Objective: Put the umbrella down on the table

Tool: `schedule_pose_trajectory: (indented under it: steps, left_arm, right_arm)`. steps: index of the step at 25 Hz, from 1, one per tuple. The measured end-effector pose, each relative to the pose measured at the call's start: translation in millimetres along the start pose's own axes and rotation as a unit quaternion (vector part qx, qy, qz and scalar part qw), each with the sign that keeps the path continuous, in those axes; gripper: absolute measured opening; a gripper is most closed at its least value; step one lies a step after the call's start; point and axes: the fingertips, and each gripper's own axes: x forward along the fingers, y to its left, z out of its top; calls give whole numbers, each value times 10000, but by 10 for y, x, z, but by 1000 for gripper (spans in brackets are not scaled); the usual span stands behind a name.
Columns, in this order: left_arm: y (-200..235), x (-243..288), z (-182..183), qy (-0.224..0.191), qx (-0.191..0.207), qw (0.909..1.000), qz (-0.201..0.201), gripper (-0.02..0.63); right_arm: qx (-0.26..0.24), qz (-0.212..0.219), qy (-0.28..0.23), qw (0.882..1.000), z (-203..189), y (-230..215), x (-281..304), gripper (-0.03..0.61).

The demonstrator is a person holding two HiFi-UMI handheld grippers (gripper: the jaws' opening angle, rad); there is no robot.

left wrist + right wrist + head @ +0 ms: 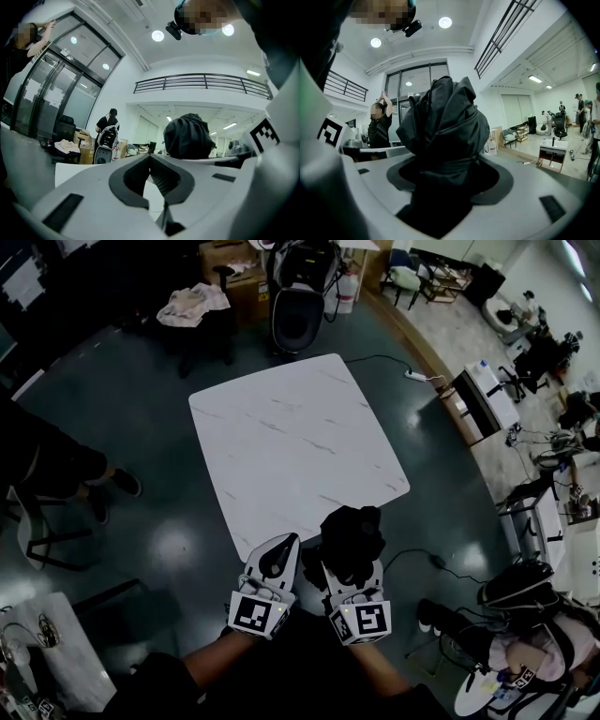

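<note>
A black folded umbrella [352,532] stands bunched between the jaws of my right gripper [350,564], which is shut on it just off the near edge of the white marble table [291,432]. In the right gripper view the umbrella [443,122] fills the middle and hides the fingertips of the right gripper [446,165]. My left gripper [283,544] sits close beside it on the left, jaws together and holding nothing. The left gripper view shows the left gripper [150,157], with the umbrella [188,136] just to its right.
A person's legs [66,470] stand left of the table. A black wheeled case [302,296], cardboard boxes [234,268] and a cloth-covered stool [192,306] lie beyond it. A power strip [418,377] and a desk [487,395] are on the right, a backpack [516,585] at lower right.
</note>
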Motion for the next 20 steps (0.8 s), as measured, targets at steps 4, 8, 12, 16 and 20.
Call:
schedule_pose_trajectory:
  steps: [4, 8, 12, 16, 20]
  left_arm:
    - [201, 83, 60, -23, -34, 10000, -65, 8]
    - [396, 181, 122, 43, 20, 10000, -17, 8]
    - [601, 266, 107, -65, -55, 9999, 83, 8]
    - [745, 376, 145, -107, -141, 9996, 210, 8]
    - [827, 450, 60, -93, -78, 9991, 406, 8]
  right_arm:
    - [-9, -37, -19, 10000, 42, 72, 228, 310]
    - [-37, -18, -5, 10000, 75, 117, 414, 311]
    - [-120, 78, 80, 9999, 46, 128, 628, 310]
    - [-78, 133, 109, 9998, 46, 79, 845, 310]
    - [-24, 310, 120, 9994, -18, 0, 965, 311]
